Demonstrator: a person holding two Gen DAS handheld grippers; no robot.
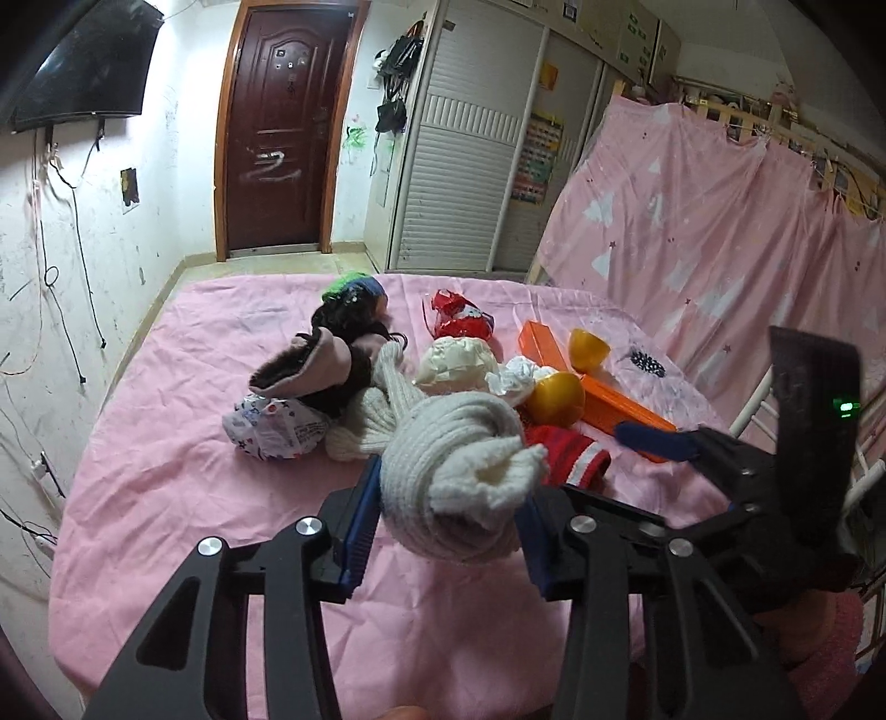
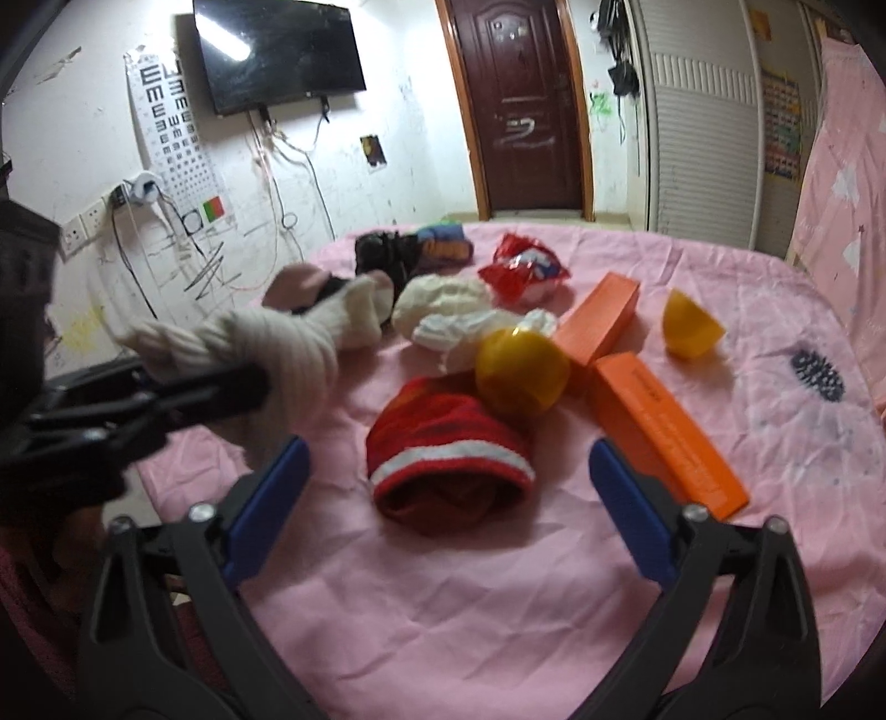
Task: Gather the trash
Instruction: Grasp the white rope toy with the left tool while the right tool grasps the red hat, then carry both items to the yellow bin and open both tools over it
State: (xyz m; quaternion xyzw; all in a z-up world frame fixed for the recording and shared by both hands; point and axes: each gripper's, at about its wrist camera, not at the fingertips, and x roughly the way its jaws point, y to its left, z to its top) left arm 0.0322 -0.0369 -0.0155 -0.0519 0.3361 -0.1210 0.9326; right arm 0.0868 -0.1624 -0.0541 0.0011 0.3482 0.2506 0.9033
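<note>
Now, left gripper (image 1: 451,520): clenched on a cream knitted sock bundle (image 1: 459,476), held off the pink bedsheet (image 1: 166,387); the blue pads press its two sides.
Same grasp from the right wrist view: left gripper (image 2: 243,387) enters from the left edge with the sock bundle (image 2: 266,343) in its jaws, blurred.
Right gripper (image 2: 448,487): spread wide, holding nothing, hovering low over the sheet (image 2: 443,609).
Between its fingers: a red knitted hat (image 2: 448,448) with a white band, lying on the sheet, apart from both blue pads.
Trash on the bed: a red snack wrapper (image 2: 523,268) toward the far side; crumpled white paper (image 2: 470,327) nearer, just beside a cream wad (image 2: 443,299).
Yellow plastic shells: one (image 2: 523,371) touching the hat's far edge, one (image 2: 692,324) further right, well apart.
Orange boxes: two long ones, (image 2: 603,318) and (image 2: 664,432), lying end to end right of the hat.
Further clothing: a pink and brown slipper (image 1: 310,371) on a printed plastic bag (image 1: 277,426), a dark doll-like heap (image 1: 354,315) behind.
Room: dark door (image 1: 282,127), wall television (image 2: 277,52), eye chart (image 2: 177,138).
</note>
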